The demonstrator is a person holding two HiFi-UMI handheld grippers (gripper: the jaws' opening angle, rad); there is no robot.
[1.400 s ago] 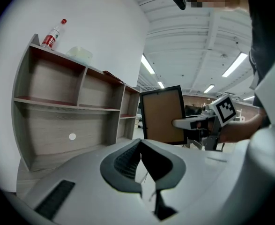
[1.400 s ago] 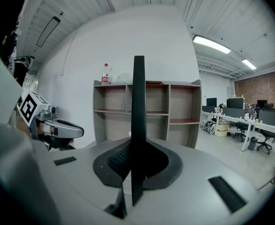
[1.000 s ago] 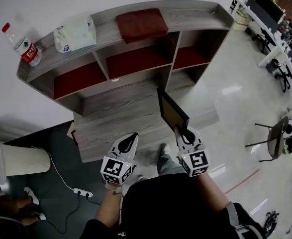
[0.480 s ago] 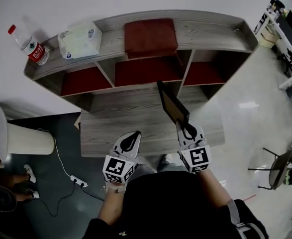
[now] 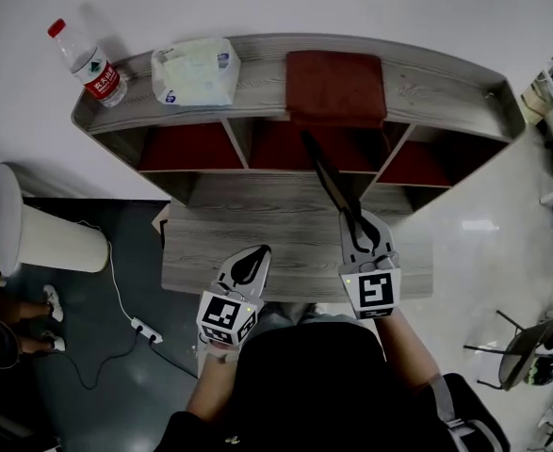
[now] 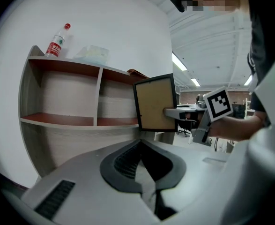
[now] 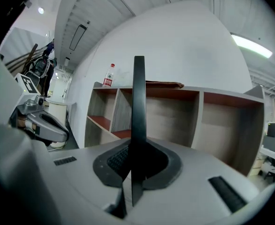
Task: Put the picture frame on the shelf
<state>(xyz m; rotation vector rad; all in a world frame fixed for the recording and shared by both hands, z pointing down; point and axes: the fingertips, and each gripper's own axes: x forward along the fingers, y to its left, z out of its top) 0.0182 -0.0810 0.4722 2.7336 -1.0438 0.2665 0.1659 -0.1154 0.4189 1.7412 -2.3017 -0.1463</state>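
The picture frame (image 5: 325, 172), black-edged with a tan back, stands upright and edge-on over the wooden ledge (image 5: 248, 229), just in front of the shelf's middle red compartment (image 5: 281, 147). My right gripper (image 5: 354, 222) is shut on its lower edge. In the right gripper view the frame (image 7: 138, 102) rises as a thin dark bar between the jaws. The left gripper view shows the frame's tan back (image 6: 157, 102) with the right gripper (image 6: 174, 113) clamped on its side. My left gripper (image 5: 254, 255) hovers at the ledge's front edge, shut and holding nothing.
On the shelf's top board (image 5: 436, 75) lie a water bottle (image 5: 88, 59), a tissue pack (image 5: 196, 72) and a folded red cloth (image 5: 335, 88). A white cylinder (image 5: 31, 229) and a power strip (image 5: 146, 330) are on the floor to the left.
My right gripper has carried the frame forward toward the shelf's middle compartment and turned it nearly edge-on. The left gripper has stayed at the ledge's front edge.
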